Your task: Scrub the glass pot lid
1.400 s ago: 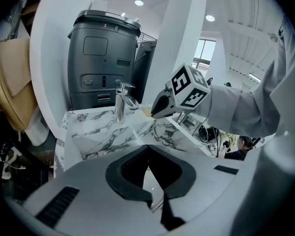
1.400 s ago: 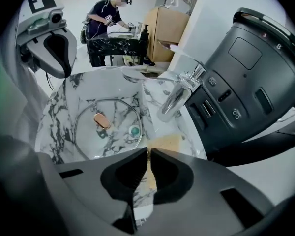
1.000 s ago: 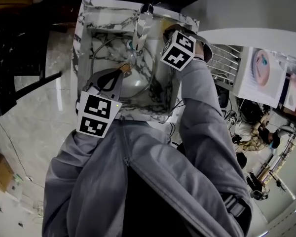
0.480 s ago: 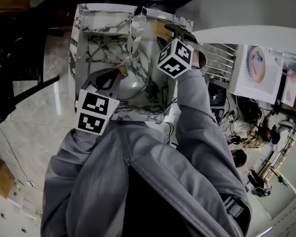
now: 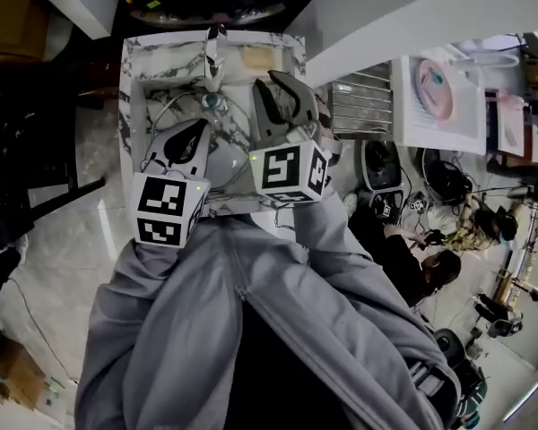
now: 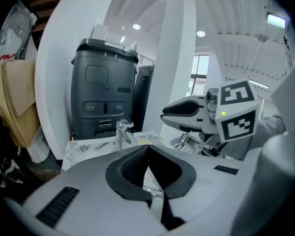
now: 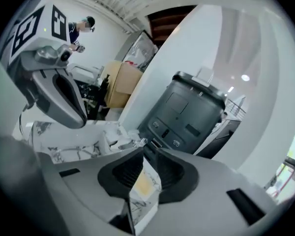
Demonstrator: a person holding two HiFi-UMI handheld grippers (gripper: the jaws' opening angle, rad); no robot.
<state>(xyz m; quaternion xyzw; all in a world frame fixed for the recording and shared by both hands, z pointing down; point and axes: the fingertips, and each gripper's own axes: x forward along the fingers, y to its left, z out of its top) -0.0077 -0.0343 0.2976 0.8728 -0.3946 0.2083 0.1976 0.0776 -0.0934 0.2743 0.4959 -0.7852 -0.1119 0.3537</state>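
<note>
Glass pot lid [image 5: 222, 161] lies in the marble sink [image 5: 130, 88], beneath and a little ahead of both tools, between them and the tap [image 5: 213, 56]. Left tool [image 5: 197, 131] is clenched on nothing and hangs right over the lid's near edge, so it looks the nearer. Right tool [image 5: 276, 92], off to the lid's right, has just been closing its jaws to a narrow gap, nothing between them.

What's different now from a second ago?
Both grippers lifted away from the glass lid. The right gripper rose most, swinging from the faucet side to the near edge of the sink; its fingers have just been closing, nothing between them. The left gripper rose too, still shut and empty. The lid stayed in the sink.
</note>
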